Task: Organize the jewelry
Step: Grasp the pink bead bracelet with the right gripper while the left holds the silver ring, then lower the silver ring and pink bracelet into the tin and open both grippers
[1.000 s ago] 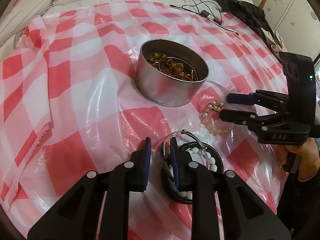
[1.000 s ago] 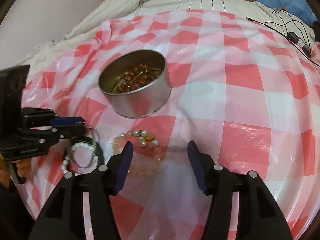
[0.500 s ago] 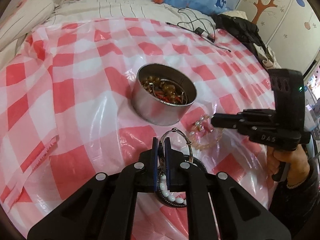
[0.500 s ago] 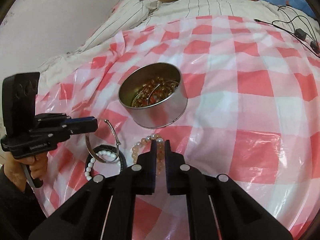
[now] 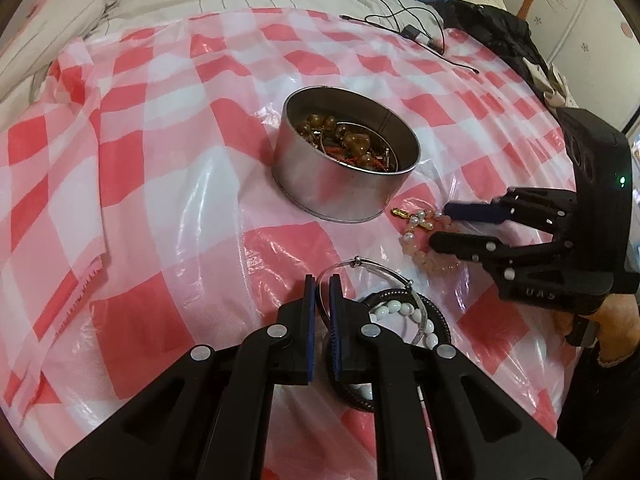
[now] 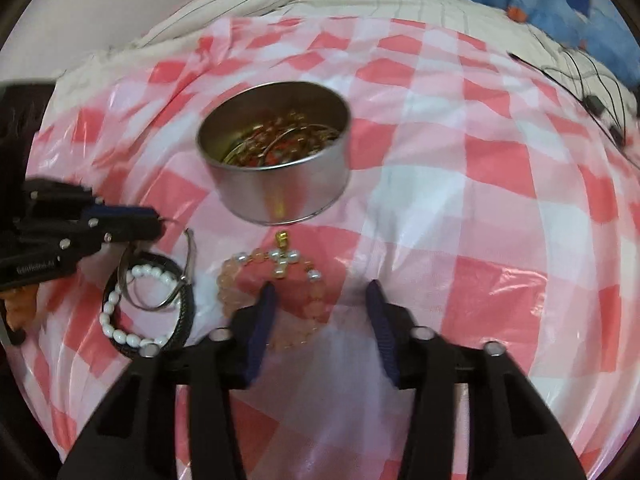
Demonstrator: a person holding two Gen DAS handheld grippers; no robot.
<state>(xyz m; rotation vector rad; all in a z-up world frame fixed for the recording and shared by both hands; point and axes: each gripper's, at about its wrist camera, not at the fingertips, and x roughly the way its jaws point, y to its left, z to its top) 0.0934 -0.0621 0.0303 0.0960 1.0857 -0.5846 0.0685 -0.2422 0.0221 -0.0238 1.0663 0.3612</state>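
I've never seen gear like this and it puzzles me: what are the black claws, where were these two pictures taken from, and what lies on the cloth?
They are hand-held grippers, one per hand, each with a camera looking along its fingers. In the left one's view, the left gripper is nearly closed around a thin silver bangle. The right gripper stands open over a pink bead bracelet. On the checked cloth also lie a white bead bracelet, a black band and a metal tin holding jewelry.
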